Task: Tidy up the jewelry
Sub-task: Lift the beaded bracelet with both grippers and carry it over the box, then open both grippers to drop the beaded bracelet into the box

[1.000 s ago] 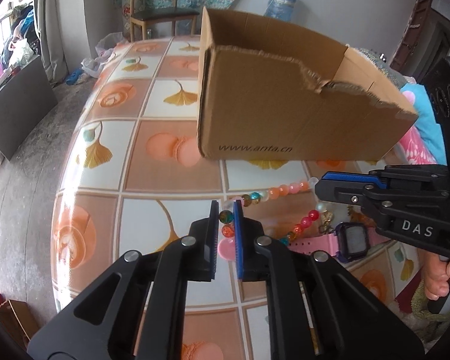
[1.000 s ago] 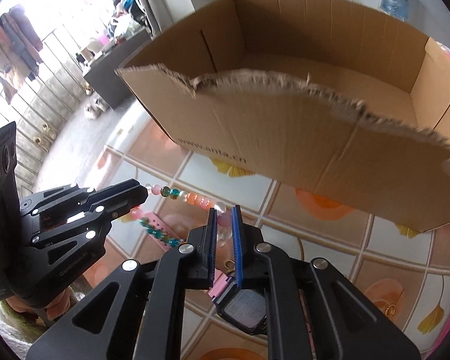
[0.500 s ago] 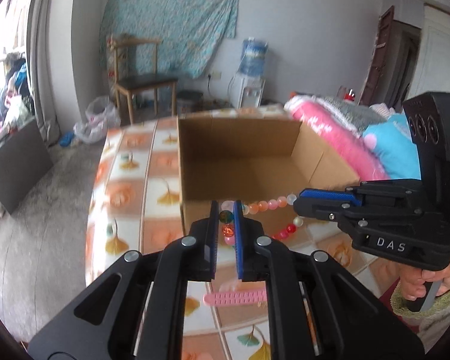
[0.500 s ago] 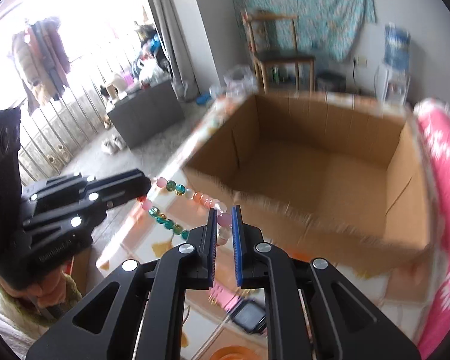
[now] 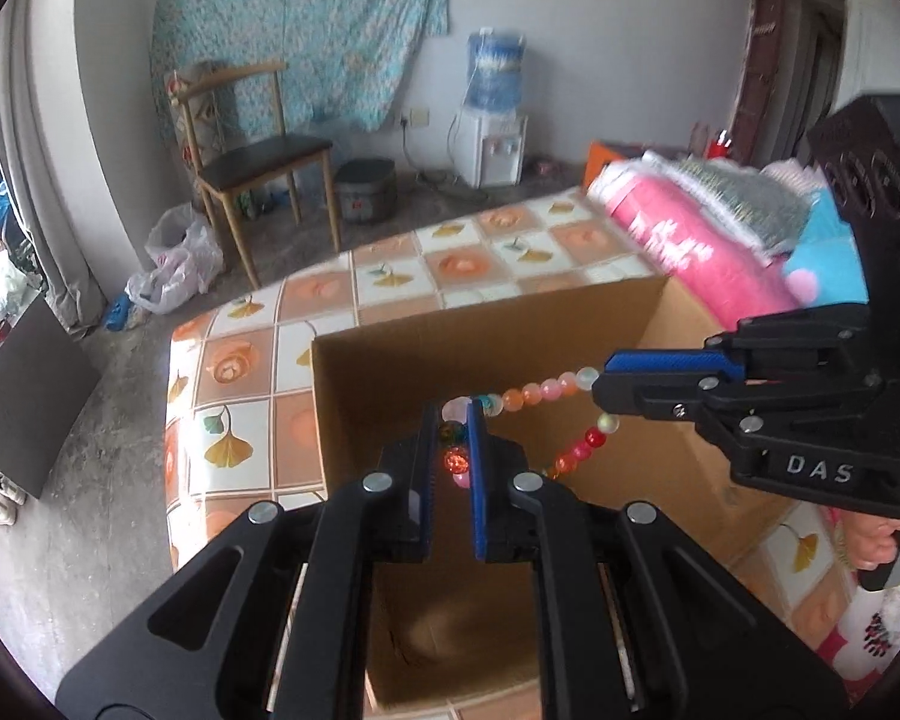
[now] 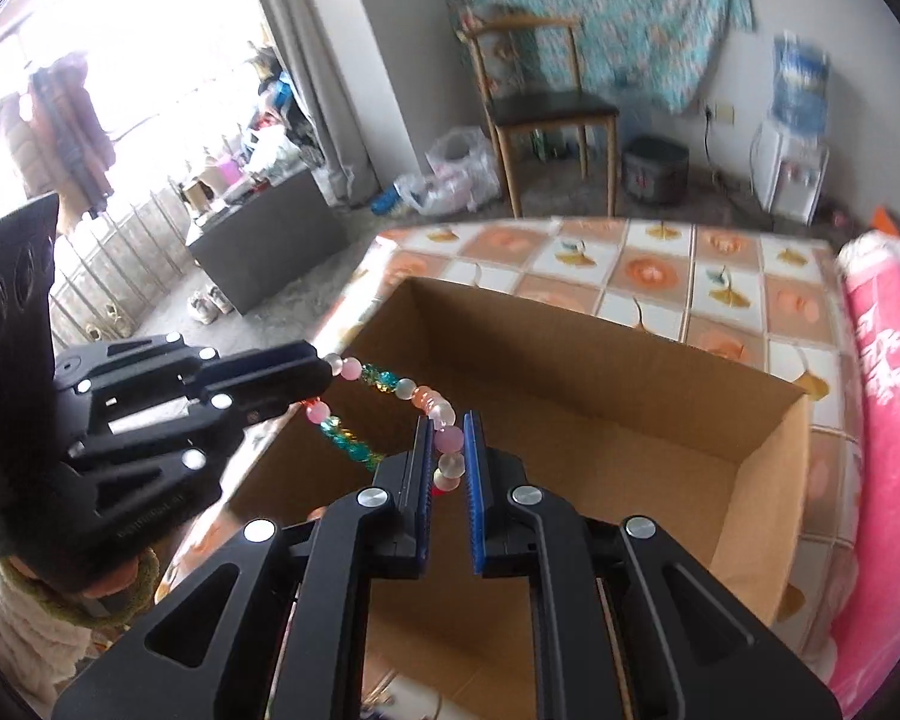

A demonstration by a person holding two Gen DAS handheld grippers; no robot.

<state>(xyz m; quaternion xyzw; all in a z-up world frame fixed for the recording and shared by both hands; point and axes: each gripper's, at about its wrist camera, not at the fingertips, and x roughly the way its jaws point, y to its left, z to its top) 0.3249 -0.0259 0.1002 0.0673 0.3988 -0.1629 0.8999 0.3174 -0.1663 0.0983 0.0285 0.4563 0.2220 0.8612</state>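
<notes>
A beaded bracelet [image 5: 540,391] of pink, orange, red and teal beads hangs stretched between both grippers over an open cardboard box [image 5: 390,378]. My left gripper [image 5: 453,420] is shut on one end of it. My right gripper [image 5: 600,381] comes in from the right and is shut on the other end. In the right wrist view the right gripper [image 6: 448,429] pinches pink and white beads, the bracelet [image 6: 390,384] runs left to the left gripper [image 6: 321,369], and the box [image 6: 600,372] lies open below.
The box stands on a table [image 5: 240,372] with an orange and white tile-pattern cloth. A pink blanket [image 5: 690,246] lies at the right. A wooden chair [image 5: 252,150] and a water dispenser [image 5: 492,114] stand on the floor beyond the table.
Both grippers have lifted the bracelet off the table and carried it up over the open box. The pink watch left on the table has dropped out of view.
</notes>
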